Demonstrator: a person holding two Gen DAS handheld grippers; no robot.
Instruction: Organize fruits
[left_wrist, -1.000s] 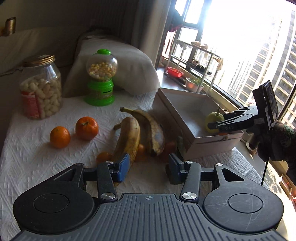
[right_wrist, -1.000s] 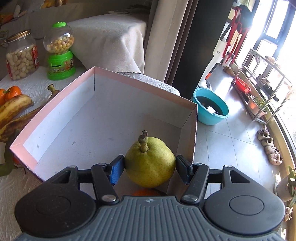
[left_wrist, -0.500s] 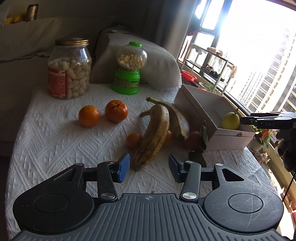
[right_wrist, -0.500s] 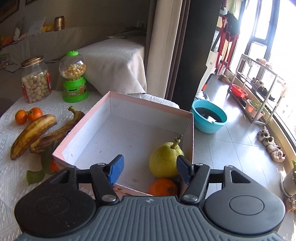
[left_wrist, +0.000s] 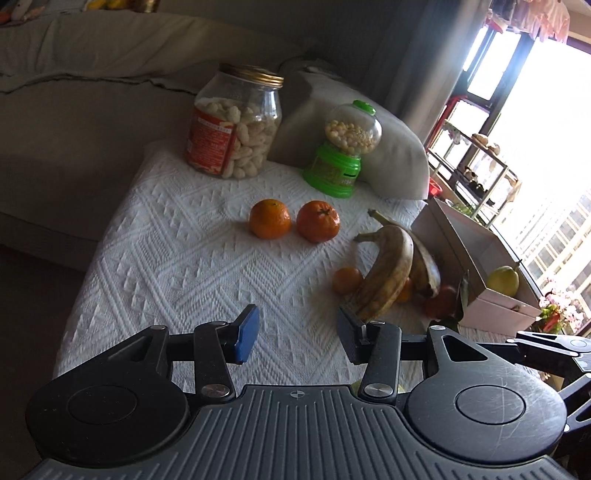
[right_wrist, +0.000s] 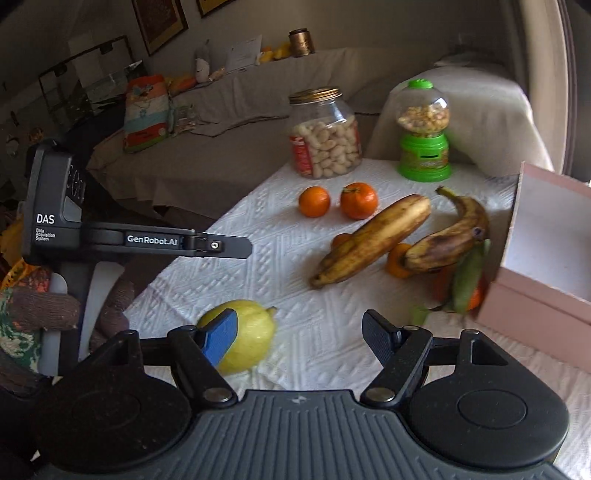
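Pink cardboard box (left_wrist: 461, 240) is sitting at the white cloth's (left_wrist: 177, 243) edge, holding a yellow-green pear (left_wrist: 503, 281). Two browning bananas (right_wrist: 373, 236) and round orange tangerines (right_wrist: 314, 201) are lying beside it. Left gripper (left_wrist: 293, 338) is hovering part-open, empty; right gripper (right_wrist: 301, 341) has just been opening, nothing between its jaws, a yellow lemon-like fruit (right_wrist: 247, 336) lying behind its blue pad.

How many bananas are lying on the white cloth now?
2. The spotted yellow-brown banana lies nearer the two oranges; the darker brown banana lies beside it, nearer the pink cardboard box. None seems hidden.
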